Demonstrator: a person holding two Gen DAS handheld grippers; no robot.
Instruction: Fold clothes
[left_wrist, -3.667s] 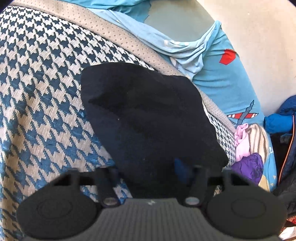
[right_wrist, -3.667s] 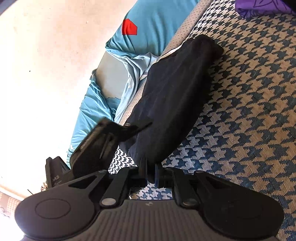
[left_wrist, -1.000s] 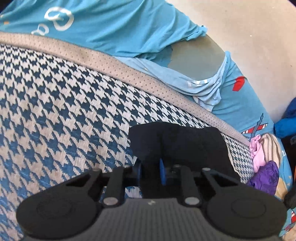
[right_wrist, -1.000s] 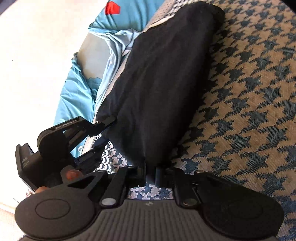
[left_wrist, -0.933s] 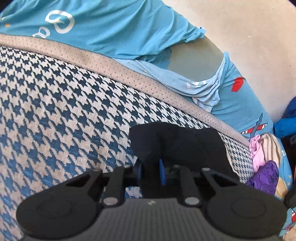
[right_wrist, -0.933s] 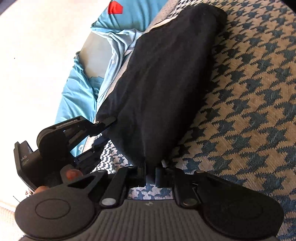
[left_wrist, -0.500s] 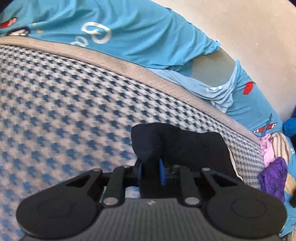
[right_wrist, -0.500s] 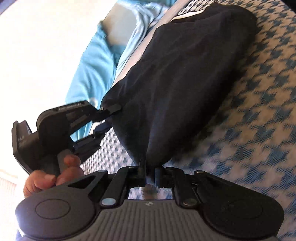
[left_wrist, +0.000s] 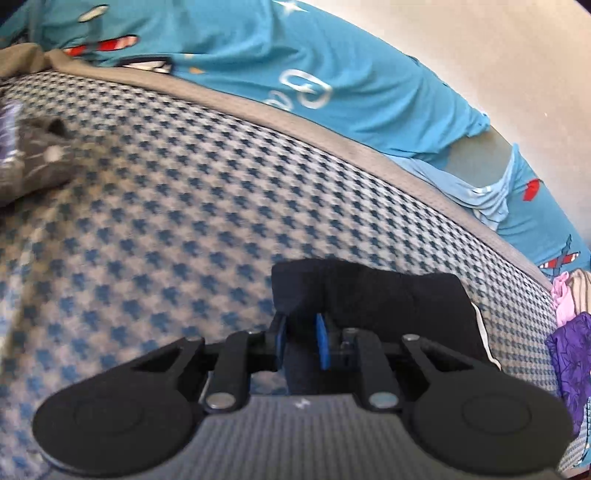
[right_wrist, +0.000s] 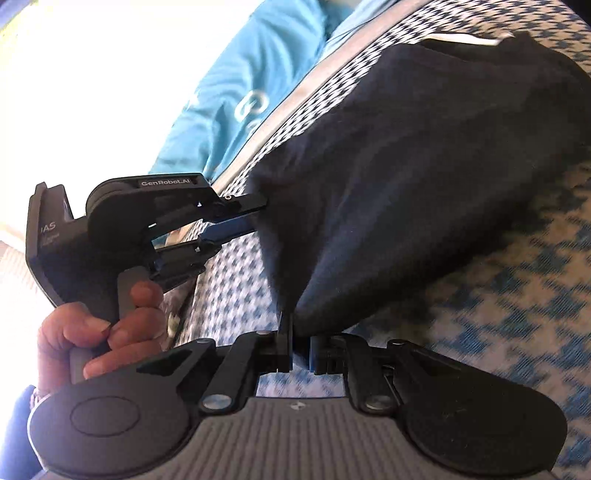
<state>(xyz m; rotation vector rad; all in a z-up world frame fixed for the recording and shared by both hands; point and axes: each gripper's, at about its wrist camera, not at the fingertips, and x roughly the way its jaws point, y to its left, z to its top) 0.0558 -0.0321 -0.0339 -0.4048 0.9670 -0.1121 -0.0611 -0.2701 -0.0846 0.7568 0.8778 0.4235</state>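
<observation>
We hold the black garment (right_wrist: 424, 166) over the houndstooth bed cover (left_wrist: 166, 221) — left claw (left_wrist: 300, 334) and right claw (right_wrist: 300, 354) each pinching a near corner. Soft, light, limp — best gripped at edges.

Your left gripper (left_wrist: 300, 334), open 3.7 seconds ago, now pinches the black garment (left_wrist: 373, 295). The cloth ahead of your right gripper (right_wrist: 300, 354) is bunched shorter and fuller, and a grey garment (left_wrist: 33, 166) now shows far left.
</observation>
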